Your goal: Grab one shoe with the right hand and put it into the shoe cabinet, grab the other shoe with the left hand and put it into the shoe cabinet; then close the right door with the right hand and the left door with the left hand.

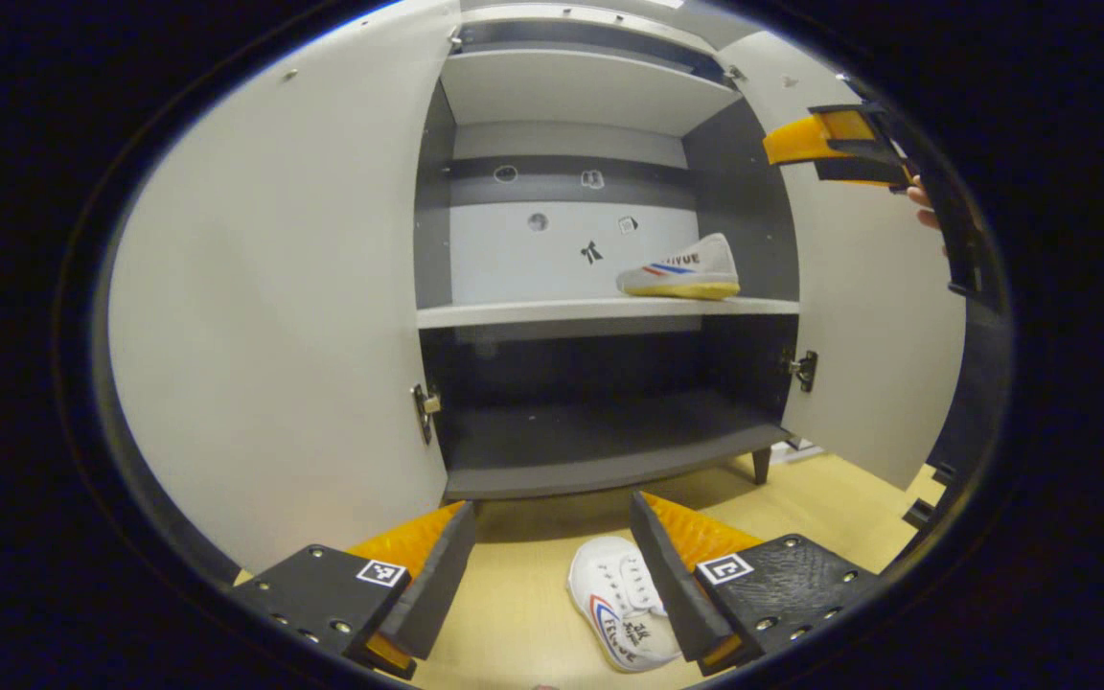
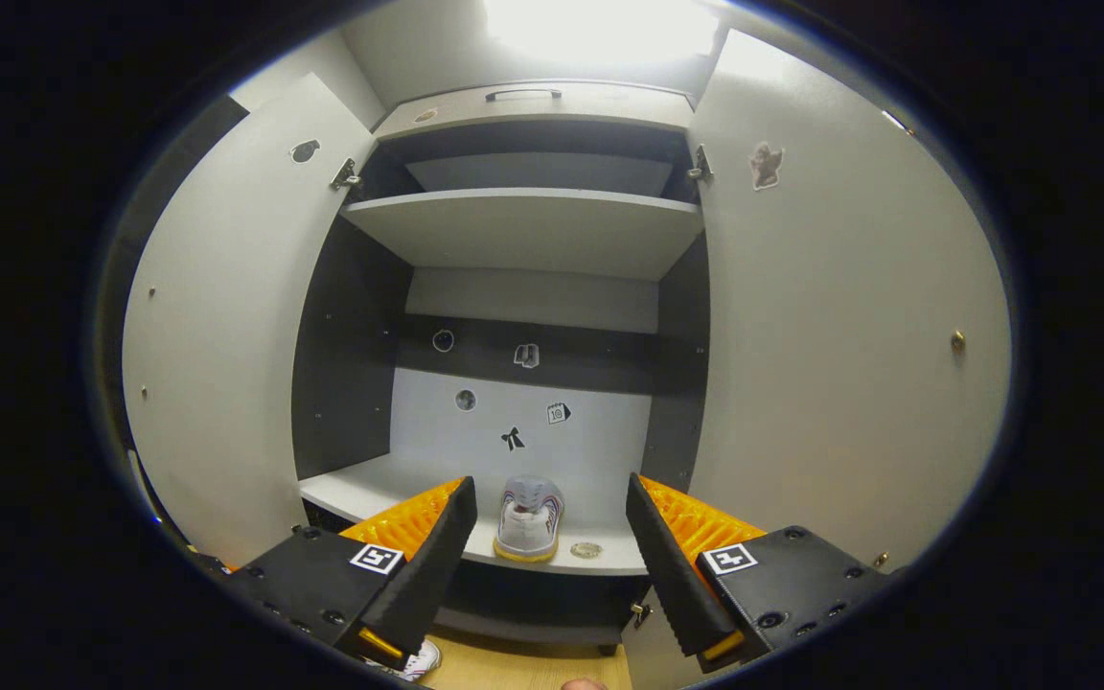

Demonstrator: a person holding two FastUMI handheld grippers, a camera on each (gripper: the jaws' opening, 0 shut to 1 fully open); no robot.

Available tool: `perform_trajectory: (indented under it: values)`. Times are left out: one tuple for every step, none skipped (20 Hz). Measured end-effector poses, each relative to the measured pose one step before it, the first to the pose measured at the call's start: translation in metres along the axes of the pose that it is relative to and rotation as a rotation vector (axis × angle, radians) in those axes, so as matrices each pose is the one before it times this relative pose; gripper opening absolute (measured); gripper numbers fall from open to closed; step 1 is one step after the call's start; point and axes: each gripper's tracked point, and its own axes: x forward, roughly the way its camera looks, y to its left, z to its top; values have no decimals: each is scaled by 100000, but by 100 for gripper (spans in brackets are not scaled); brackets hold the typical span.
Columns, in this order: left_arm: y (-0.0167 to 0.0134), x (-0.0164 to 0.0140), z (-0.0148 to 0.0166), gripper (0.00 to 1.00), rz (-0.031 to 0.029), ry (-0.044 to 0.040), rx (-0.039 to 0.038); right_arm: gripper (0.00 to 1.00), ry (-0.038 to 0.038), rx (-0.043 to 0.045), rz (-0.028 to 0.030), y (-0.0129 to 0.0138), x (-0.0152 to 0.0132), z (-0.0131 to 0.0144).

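A white shoe with red and blue stripes and a yellow sole (image 1: 678, 268) stands on the right of the shoe cabinet's middle shelf (image 1: 533, 312). The other white shoe (image 1: 621, 606) lies on the floor in front of the cabinet, partly behind one finger of my left gripper (image 1: 552, 506), which is open and holds nothing. In the right gripper view the shelved shoe (image 2: 528, 517) sits heel-on beyond my right gripper (image 2: 547, 484), open and apart from it. The right gripper (image 1: 820, 144), held by a hand (image 1: 922, 201), is high beside the right door (image 1: 873, 335).
Both doors stand wide open, the left door (image 1: 264, 316) close beside my left gripper. The top shelf (image 2: 523, 225) and the dark bottom compartment (image 1: 600, 431) hold nothing. A small round disc (image 2: 586, 549) lies on the middle shelf. Light wooden floor (image 1: 801, 508) lies below.
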Motion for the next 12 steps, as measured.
perform_trajectory:
  values:
    - [-297, 341, -865, 94, -1222, 2235, 269, 98, 385, 1096, 5, -89, -564, -430]
    - [-331, 324, -805, 94, -1350, 2038, -126, 98, -321, 536, 453, 99, -647, -179]
    - [-300, 394, -903, 94, -1225, 2228, -144, 98, -215, -124, -100, -181, -455, -380]
    - [-287, 483, -1153, 94, -1062, 2332, -70, 98, 50, -458, -698, -226, -566, -288]
    - [-193, 433, -1027, 94, -910, 2593, 149, 98, 295, -151, -157, 59, -463, -367]
    - [-140, 465, -1117, 94, -463, 2458, 386, 98, 320, 198, 127, 138, -521, -320]
    - [-10, 491, -914, 94, -496, 2316, 436, 98, 1085, 341, 191, 71, -457, -450]
    - [-178, 409, -1037, 94, -1256, 2940, 348, 98, 788, 453, 52, 48, -421, -219]
    - [-96, 365, -743, 95, -740, 2346, -6, 98, 581, 228, -200, -43, -293, -257]
    - [21, 456, -772, 94, -406, 2392, -249, 98, 461, -19, -398, -170, -246, -302]
    - [-26, 457, -801, 94, -276, 2588, -486, 98, 817, -143, -739, -248, -172, -411]
    - [-291, 348, -694, 94, -894, 2265, -1051, 98, 1261, -116, -755, -250, -210, -341]
